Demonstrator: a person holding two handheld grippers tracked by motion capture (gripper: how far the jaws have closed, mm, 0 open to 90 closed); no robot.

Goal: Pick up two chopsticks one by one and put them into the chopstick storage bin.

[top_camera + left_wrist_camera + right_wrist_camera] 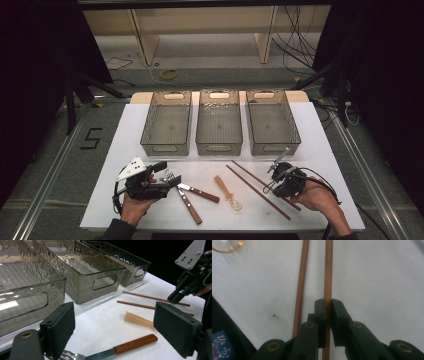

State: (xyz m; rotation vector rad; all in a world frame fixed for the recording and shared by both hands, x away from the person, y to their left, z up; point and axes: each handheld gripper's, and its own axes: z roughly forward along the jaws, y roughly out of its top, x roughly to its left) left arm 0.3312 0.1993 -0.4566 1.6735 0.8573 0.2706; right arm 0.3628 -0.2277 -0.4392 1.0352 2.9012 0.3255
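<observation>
**First chopstick gripped, bins still empty**

The right tongs [327,315] are clamped on one chopstick [328,270] lying on the bench [320,150], near right; its twin [301,282] lies just beside. The left tongs [113,327] stand open over a knife [125,347]. Only the right gripper view shows the pinch; the high view shows all three bins [218,145] empty, so sorting has barely begun.

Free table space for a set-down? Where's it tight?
Free: the white table right of the three smoky plastic bins, and its left edge beside them. Tight: the front strip, with wooden-handled cutlery, amber spoon and brown chopsticks.
</observation>
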